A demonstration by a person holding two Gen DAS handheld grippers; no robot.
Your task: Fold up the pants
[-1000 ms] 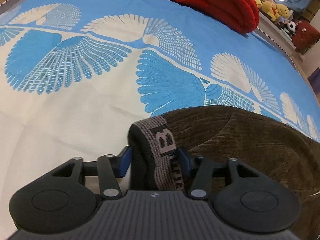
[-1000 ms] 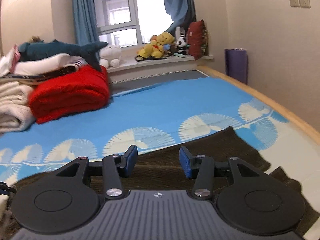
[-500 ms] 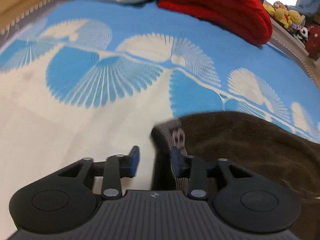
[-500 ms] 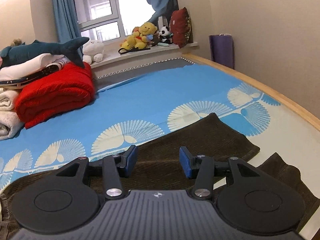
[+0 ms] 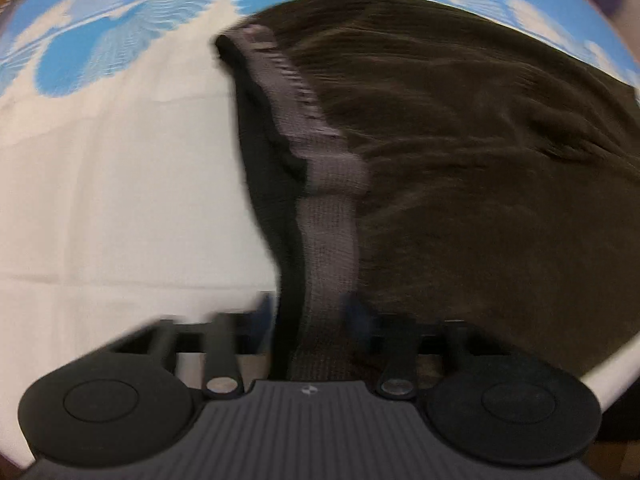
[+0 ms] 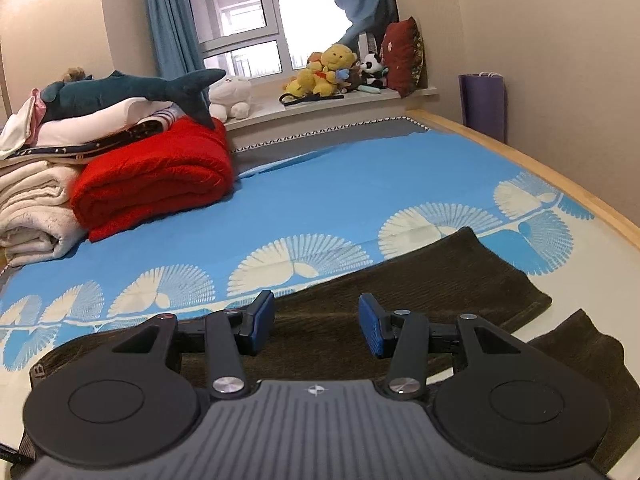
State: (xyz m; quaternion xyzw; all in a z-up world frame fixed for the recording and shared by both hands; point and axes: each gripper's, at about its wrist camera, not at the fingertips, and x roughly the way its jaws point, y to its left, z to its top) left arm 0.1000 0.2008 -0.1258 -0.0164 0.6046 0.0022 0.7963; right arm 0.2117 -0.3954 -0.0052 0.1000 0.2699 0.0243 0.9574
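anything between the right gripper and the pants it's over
Nothing visible does. The right gripper hangs open over the brown pants, with only bare fabric showing between its fingers. The red blanket and plush shark sit far back on the bed, well away from the pants.

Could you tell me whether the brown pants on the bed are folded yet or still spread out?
Spread out, not yet folded: the pants lie flat on the bedsheet, both legs extended side by side.

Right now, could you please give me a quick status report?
Left gripper straddles pants' grey waistband, closure blurred. Right gripper open over brown pants. Nothing in the way.
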